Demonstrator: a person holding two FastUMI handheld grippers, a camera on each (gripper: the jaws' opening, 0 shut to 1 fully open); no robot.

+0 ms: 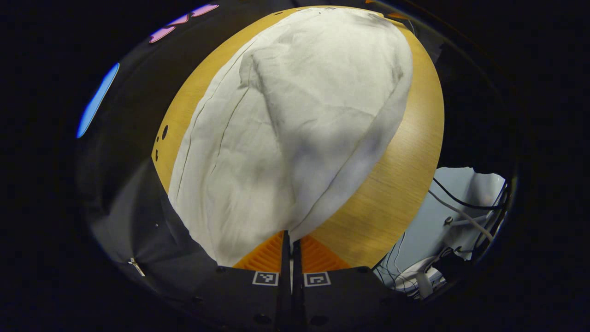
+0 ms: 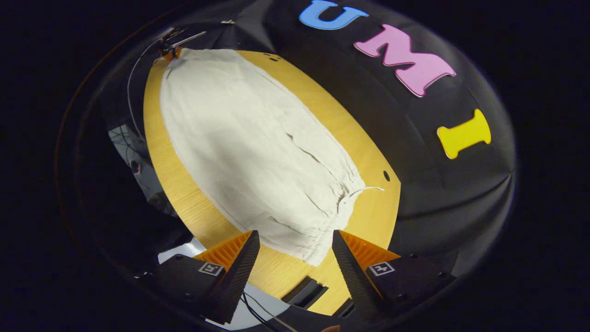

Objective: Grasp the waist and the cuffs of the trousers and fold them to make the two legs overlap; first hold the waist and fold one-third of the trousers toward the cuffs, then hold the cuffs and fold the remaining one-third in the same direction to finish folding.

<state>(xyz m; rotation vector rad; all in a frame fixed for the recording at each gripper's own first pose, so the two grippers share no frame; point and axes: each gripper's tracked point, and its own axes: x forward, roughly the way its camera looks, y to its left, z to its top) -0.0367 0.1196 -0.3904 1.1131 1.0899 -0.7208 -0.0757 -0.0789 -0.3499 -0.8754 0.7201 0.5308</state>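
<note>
Two legs of trousers [image 1: 295, 133] overlap on table [image 1: 405, 175] — left hand-held gripper [image 1: 291, 237] pinched on cuff, cuff hidden; right hand-held gripper [image 2: 295, 240] apart.

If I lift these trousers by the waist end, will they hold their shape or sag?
Likely sag: the trousers lie creased and limp on the table. The gathered waist and thin cloth suggest a light load. The drawstring may dangle.

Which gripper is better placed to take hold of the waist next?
Probably the right gripper: it is open with the gathered waist of the trousers between its fingers. The left gripper looks closed at the opposite end of the trousers.
</note>
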